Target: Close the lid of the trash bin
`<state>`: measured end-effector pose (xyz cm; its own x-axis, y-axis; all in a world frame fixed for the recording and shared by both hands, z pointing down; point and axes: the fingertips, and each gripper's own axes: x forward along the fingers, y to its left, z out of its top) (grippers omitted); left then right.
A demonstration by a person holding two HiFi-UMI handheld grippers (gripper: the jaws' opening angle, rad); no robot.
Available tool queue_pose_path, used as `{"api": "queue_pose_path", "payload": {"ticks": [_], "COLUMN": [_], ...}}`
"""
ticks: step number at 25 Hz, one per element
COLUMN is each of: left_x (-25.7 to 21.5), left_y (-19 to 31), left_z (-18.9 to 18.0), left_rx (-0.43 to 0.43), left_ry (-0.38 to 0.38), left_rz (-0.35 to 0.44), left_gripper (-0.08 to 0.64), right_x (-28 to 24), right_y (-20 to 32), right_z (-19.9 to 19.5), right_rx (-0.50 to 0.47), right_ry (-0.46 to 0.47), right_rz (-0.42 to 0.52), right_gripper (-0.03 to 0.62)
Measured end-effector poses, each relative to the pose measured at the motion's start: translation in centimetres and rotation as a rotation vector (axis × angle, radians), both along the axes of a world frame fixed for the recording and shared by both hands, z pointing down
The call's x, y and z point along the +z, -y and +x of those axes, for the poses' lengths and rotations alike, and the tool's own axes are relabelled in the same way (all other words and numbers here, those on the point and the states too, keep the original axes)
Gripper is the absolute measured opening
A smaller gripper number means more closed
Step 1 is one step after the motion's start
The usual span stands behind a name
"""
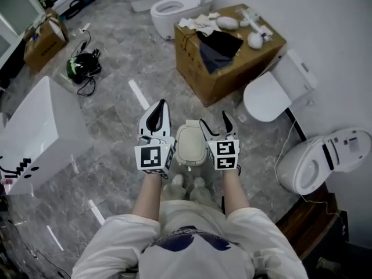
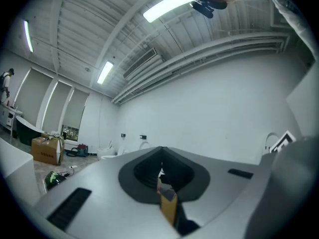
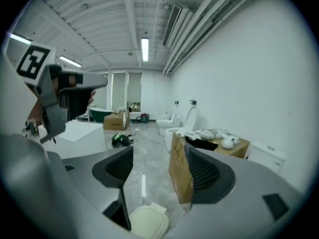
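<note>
Left tongs: jaws pressed together along their length, with nothing between them. In the head view the left tongs are held just left of the trash bin, above it and clear of it.

Right tongs: jaws stand wide apart and are empty; only floor and the bin show through the gap. In the head view the right tongs are just right of the bin, also clear of it.

Trash bin: a small cream bin standing on the grey marble floor between the two tongs and directly ahead of the person's shoes. Its lid lies flat on top, in the down position. The right gripper view shows the same bin low in the frame, lid flat.

Surroundings, taken from the bin:
- Beyond it and to the right, an open cardboard box with white items and a dark cloth on top.
- To the right, a white toilet against the wall; nearer the box, a round white toilet seat.
- Far beyond it, two more toilets.
- To the left, a large white rectangular block.
- Beyond that, well apart from the bin, a black and green item with cables and a second cardboard box.
</note>
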<state>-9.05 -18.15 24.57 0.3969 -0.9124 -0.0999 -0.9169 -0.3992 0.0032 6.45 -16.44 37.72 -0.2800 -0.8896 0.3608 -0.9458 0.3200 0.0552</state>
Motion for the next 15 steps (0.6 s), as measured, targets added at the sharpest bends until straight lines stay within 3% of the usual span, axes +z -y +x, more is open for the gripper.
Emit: {"api": "queue_pose_path", "payload": {"ticks": [6, 10, 13, 15], "left_x": [-4.6, -7.0, -7.8, -8.3], "left_y": [-1.3, -2.0, -2.4, -2.8], "left_z": [1.8, 3.0, 3.1, 2.9], "left_rx": [0.010, 0.024, -0.007, -0.025], "left_ry": [-0.032, -0.038, -0.026, -0.030], "left_rz": [0.062, 0.110, 0.107, 0.096], "left_gripper": [-0.001, -0.001, -0.002, -0.001], "right_x": [-12.6, -17.8, -19.6, -20.5], "right_y": [-2.7, -4.9, -6.3, -7.2], "right_z": [1.2, 2.0, 2.9, 3.6], "right_rx": [0.071, 0.103, 0.141, 0.179], "right_ry": [0.072, 0.054, 0.032, 0.041], "right_rz": [0.301, 0.440, 0.486, 0.511], "right_gripper": [0.330, 0.274, 0.190, 0.089]}}
